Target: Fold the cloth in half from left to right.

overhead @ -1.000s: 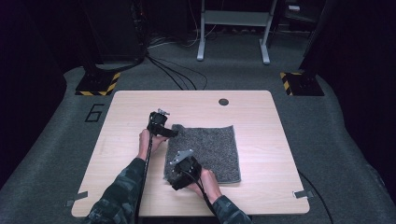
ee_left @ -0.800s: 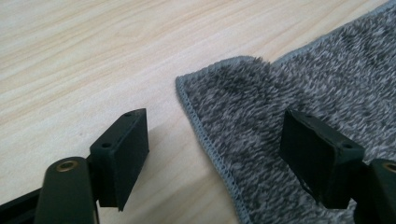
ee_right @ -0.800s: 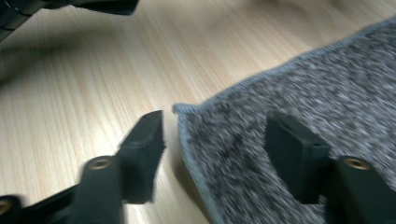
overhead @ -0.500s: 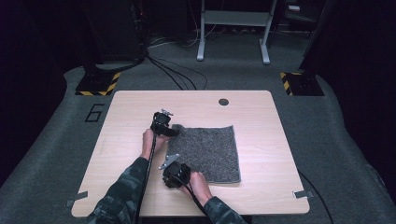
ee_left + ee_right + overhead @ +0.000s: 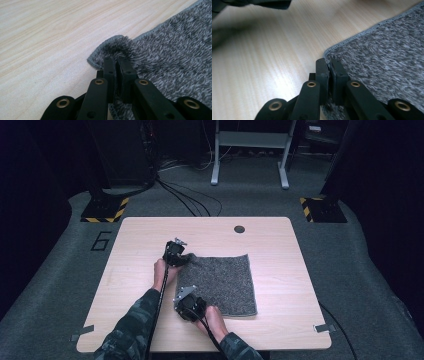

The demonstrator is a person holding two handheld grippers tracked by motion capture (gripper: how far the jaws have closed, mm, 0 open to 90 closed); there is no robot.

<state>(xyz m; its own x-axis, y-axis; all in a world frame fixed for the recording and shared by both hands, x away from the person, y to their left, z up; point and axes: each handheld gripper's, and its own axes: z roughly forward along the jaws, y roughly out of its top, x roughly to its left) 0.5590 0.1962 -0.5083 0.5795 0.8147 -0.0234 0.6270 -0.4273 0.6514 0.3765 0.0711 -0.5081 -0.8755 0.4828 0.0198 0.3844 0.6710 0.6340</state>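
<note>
Black jaws pinching fuzzy grey mat (image 5: 172, 52) corners.

The grey fuzzy cloth mat (image 5: 220, 282) lies on the light wooden table (image 5: 135, 250), just right of centre; a small round dark grommet (image 5: 239, 229) sits beyond it at one o'clock, well apart

Camouflage sleeves (image 5: 131, 322), seemingly; black brass-riveted hand-held gripper (image 5: 117, 65).

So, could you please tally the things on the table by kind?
Grey cloth: 1
Grippers, left gripper and right gripper, each shut on a cloth corner: 2
Total: 3
</note>
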